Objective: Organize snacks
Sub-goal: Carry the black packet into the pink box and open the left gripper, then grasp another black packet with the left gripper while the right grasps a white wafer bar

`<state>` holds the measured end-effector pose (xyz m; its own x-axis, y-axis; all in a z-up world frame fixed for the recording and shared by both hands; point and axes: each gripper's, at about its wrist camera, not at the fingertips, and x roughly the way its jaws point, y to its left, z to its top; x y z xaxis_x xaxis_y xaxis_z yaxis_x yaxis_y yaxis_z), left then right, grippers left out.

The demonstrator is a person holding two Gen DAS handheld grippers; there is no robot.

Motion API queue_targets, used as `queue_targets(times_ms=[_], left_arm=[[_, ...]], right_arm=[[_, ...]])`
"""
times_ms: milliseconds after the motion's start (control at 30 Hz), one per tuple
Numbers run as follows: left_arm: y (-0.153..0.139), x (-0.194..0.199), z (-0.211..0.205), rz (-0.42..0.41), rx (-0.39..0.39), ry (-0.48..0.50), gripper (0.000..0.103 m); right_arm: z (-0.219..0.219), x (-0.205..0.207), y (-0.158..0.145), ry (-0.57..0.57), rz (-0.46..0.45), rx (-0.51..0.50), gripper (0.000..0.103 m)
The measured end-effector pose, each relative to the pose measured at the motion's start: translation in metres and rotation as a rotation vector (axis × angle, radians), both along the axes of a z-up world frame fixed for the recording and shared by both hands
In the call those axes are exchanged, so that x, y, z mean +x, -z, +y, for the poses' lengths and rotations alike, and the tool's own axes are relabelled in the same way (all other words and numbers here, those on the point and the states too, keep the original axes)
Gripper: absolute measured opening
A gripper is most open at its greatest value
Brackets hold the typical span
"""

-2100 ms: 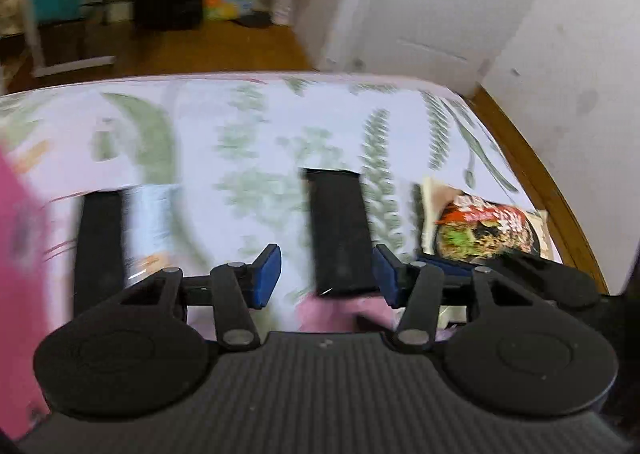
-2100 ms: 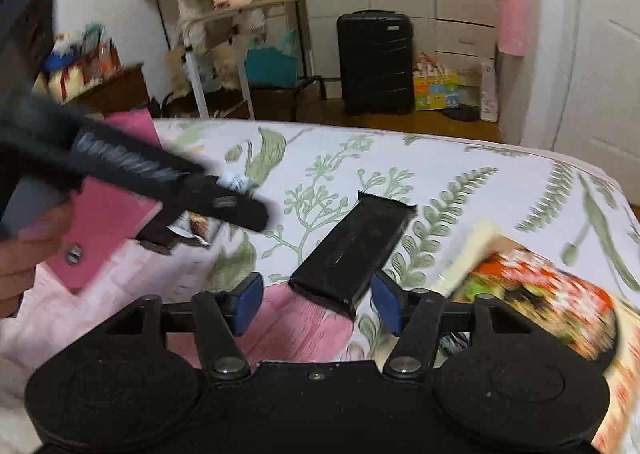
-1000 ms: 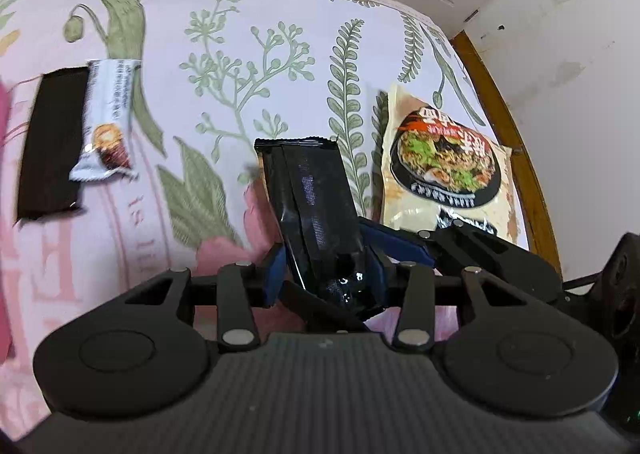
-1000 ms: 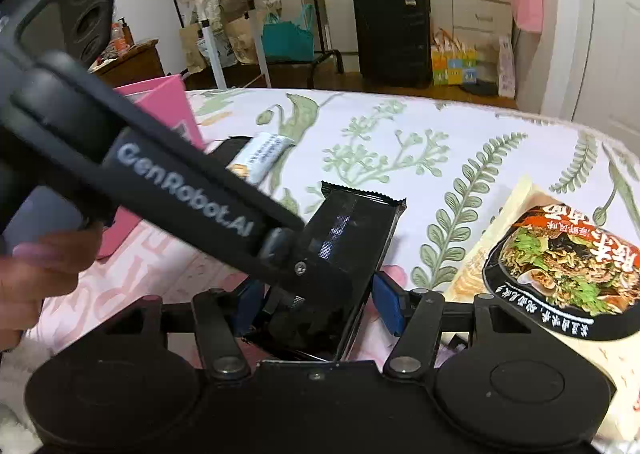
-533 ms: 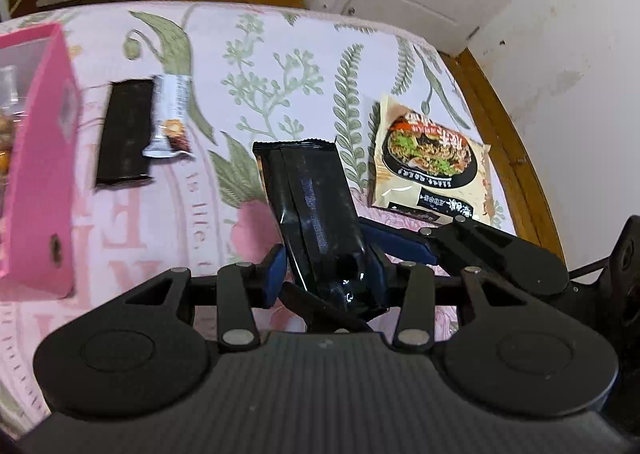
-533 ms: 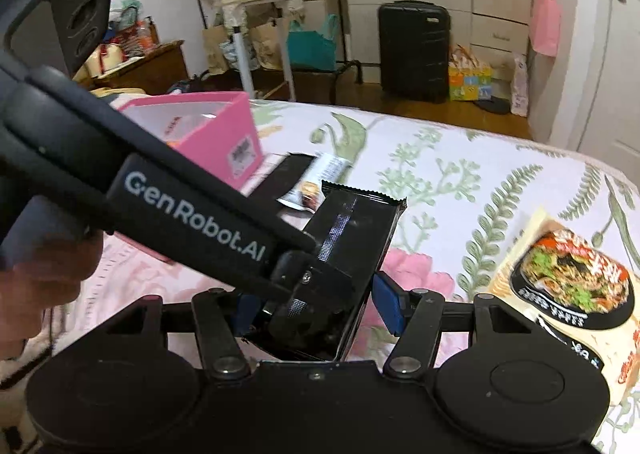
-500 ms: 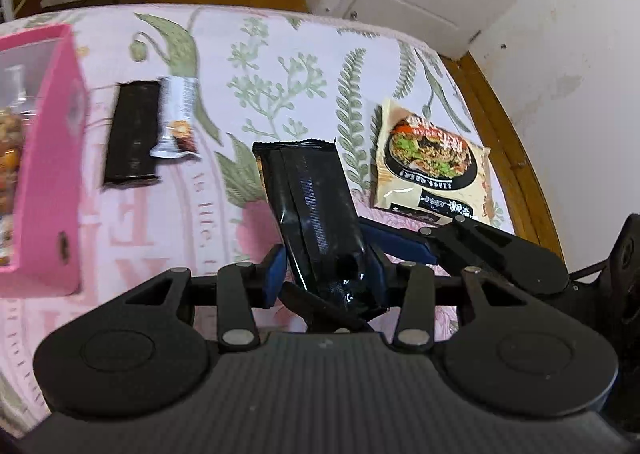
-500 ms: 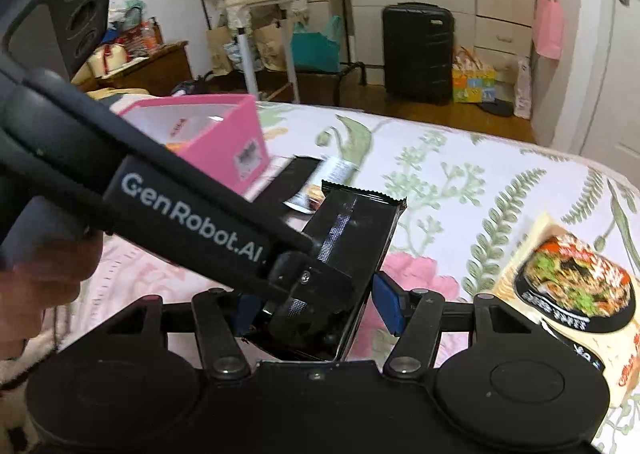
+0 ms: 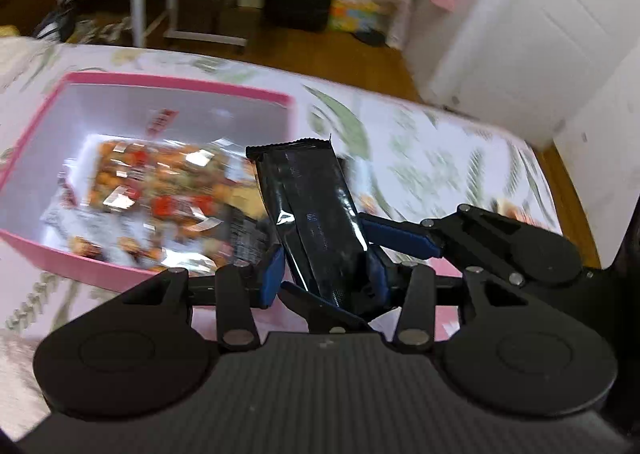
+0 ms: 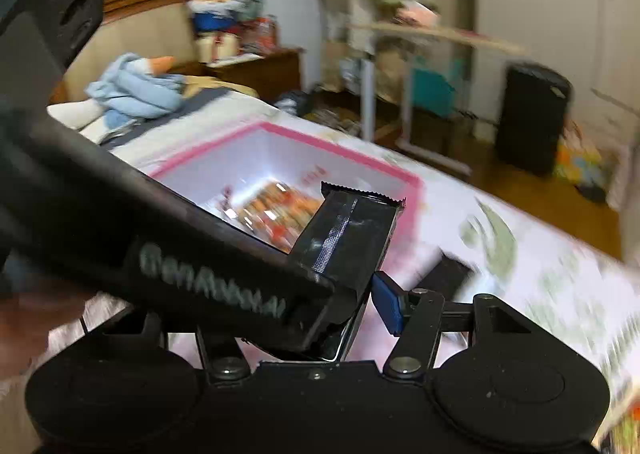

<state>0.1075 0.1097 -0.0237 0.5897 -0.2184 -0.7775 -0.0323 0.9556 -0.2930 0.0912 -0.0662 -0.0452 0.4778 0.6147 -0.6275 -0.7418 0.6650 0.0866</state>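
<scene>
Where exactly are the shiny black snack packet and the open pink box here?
Shiny black snack packet [image 9: 316, 210]: left wrist view, middle of its glossy front.
Open pink box [image 9: 180, 88]: left wrist view, far rim.

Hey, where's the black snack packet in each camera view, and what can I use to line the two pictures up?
Left wrist view: the black snack packet stands at centre, pinched in the left tool, its top edge overlapping the pink box.
Right wrist view: the packet sits at centre, just right of the left tool's black body, angled up toward the box.
Shared landmark: the pink box with orange snacks inside, behind the packet in both.
</scene>
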Motion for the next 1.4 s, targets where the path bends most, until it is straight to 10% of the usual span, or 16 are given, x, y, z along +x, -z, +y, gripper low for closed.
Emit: queue_targets(times_ms=[500, 900, 1100, 1400], left_arm=[[0.033, 0.038, 0.104, 0.078, 0.060, -0.212, 0.042], [0.052, 0.045, 0.115, 0.144, 0.045, -0.244, 0.056], [0.024, 0.021, 0.107, 0.013, 0.208, -0.309, 0.063], [-0.012, 0.001, 0.062, -0.068, 0.150, -0.133, 0.059]], right_arm=[[0.105, 0.059, 0.018, -0.285, 0.073, -0.006, 0.064], [0.123, 0.081, 0.041, -0.280, 0.185, 0.017, 0.077], [0.069, 0.067, 0.021, -0.178, 0.162, 0.054, 0.079], [-0.057, 0.040, -0.009, 0.085, 0.029, 0.110, 0.079]])
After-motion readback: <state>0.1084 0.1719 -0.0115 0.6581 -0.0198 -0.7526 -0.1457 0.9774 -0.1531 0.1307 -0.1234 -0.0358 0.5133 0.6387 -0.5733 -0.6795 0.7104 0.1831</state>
